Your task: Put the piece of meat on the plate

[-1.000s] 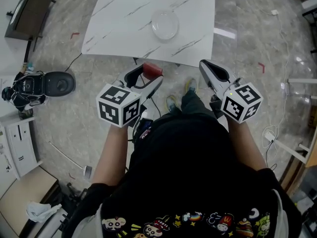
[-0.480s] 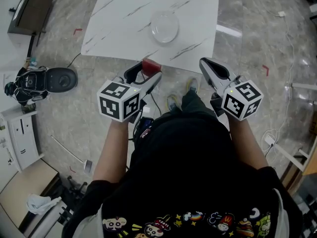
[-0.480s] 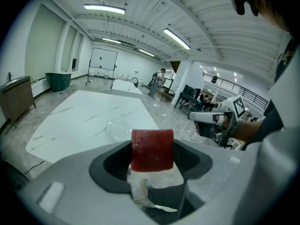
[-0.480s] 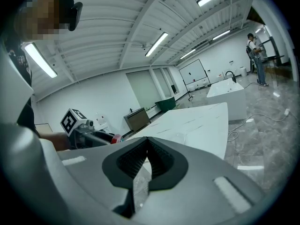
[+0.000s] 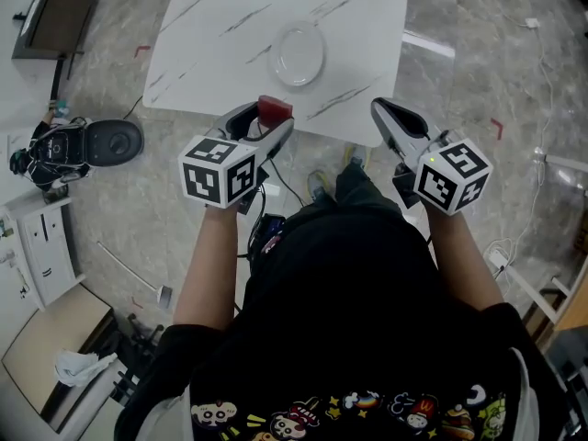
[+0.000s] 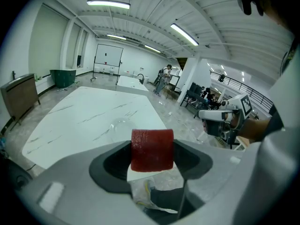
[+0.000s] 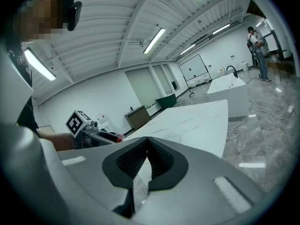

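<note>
My left gripper is shut on a red piece of meat, held at the near edge of the white marble table. In the left gripper view the meat sits clamped between the jaws of the left gripper. A clear glass plate rests on the table a little beyond the meat; it shows faintly as the plate. My right gripper hangs shut and holds nothing, just off the table's near right corner. The right gripper has its pads together.
A black round device with a cable lies on the floor at left. White cabinets stand at the far left. Cables run over the floor at right. A person stands far off in the room.
Both grippers have moved forward toward the table. The meat in my left gripper now sits over the table's near edge, closer to the plate.
</note>
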A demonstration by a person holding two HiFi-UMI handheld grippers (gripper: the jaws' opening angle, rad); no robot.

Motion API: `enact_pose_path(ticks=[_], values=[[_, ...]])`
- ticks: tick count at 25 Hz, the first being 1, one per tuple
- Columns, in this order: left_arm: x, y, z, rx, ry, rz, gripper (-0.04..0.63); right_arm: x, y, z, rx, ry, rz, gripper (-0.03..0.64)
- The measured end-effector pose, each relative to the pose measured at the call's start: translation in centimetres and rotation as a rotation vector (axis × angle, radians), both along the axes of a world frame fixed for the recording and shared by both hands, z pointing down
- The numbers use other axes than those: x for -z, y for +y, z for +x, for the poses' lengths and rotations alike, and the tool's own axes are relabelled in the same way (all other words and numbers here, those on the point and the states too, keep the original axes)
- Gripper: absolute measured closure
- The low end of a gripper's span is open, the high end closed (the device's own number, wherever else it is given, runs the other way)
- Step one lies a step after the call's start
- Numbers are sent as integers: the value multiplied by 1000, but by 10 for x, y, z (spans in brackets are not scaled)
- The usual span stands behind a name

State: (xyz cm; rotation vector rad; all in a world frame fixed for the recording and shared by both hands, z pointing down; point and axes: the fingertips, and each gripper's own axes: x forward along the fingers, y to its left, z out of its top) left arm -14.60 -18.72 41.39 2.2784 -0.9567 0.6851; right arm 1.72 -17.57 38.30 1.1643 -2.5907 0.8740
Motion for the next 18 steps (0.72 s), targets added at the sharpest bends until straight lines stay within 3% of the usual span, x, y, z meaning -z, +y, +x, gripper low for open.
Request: enact_pose_path(ticks=[18], values=[[-88, -85, 29, 11, -114, -127, 207, -29, -43, 46, -26, -7, -79, 591]])
